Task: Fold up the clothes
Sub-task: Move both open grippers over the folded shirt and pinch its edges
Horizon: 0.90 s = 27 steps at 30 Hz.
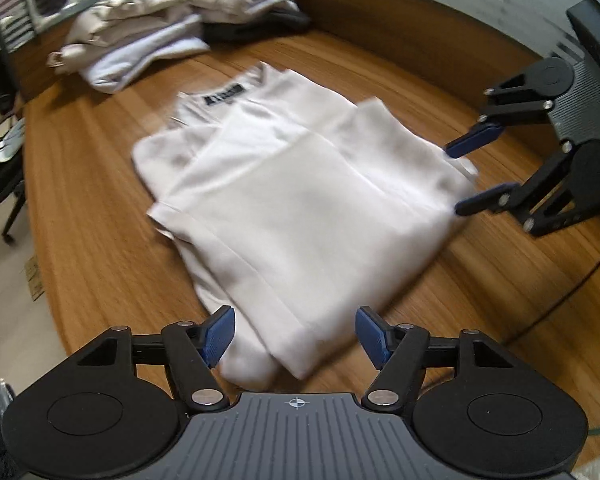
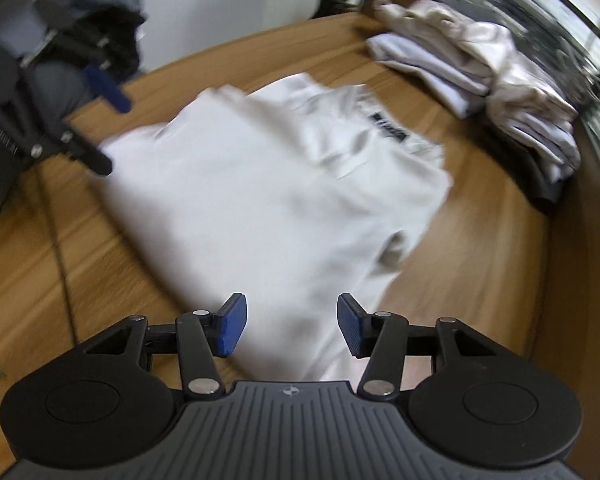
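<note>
A white shirt (image 1: 296,200) lies folded on the wooden table (image 1: 100,208), its dark neck label (image 1: 222,96) toward the far side. My left gripper (image 1: 296,336) is open at the shirt's near hem, with nothing between its blue pads. My right gripper (image 1: 466,172) shows at the right of the left wrist view, open beside the shirt's right edge. In the right wrist view the same shirt (image 2: 268,184) fills the middle, blurred, and my right gripper (image 2: 292,328) is open over its near edge. The left gripper (image 2: 104,128) appears at the far left there, open.
A stack of folded pale clothes (image 1: 172,20) sits at the back of the table, with a dark garment (image 1: 256,28) under it; the stack (image 2: 500,92) is at the right in the right wrist view. An office chair (image 1: 0,168) stands off the table's left edge. A cable (image 1: 572,292) runs along the right.
</note>
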Each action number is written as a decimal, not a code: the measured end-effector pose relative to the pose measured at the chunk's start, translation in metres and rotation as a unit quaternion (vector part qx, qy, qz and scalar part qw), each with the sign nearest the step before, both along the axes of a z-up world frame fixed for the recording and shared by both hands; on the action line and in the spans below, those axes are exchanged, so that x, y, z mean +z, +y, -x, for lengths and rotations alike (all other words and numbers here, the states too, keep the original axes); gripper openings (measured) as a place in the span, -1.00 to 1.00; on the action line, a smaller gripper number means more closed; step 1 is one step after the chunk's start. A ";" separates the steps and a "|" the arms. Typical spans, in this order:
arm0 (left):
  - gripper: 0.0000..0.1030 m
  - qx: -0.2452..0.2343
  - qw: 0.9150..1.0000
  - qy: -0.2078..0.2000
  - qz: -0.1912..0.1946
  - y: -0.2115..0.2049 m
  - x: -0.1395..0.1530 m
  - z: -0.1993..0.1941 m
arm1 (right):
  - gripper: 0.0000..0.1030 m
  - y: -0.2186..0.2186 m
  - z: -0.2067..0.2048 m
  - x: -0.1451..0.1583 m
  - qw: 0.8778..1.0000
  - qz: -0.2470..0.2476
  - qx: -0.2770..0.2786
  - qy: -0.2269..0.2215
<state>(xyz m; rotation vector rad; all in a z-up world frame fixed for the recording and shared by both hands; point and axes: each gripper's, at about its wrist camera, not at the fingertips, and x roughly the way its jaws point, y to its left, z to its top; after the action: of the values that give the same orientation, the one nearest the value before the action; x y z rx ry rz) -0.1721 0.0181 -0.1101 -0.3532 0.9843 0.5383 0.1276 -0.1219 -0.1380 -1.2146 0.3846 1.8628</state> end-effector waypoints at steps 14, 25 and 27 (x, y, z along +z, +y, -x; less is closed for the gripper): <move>0.47 -0.063 0.996 0.037 -0.054 -0.022 -0.008 -0.017 | 0.13 -0.029 0.101 -0.034 0.971 -0.106 0.187 -0.100; 0.44 -0.105 0.982 0.063 -0.142 -0.028 -0.024 -0.035 | -0.46 -0.005 0.090 -0.010 0.982 -0.079 0.165 -0.052; 0.30 -0.108 0.978 0.071 -0.164 -0.028 -0.028 -0.038 | -0.46 0.000 0.085 -0.003 0.986 -0.073 0.149 -0.034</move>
<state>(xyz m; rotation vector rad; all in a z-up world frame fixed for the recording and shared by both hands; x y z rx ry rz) -0.1337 -0.0104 -0.1379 0.0880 1.0361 0.5226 0.0428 -0.1218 -0.1409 -1.2861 0.0272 2.0541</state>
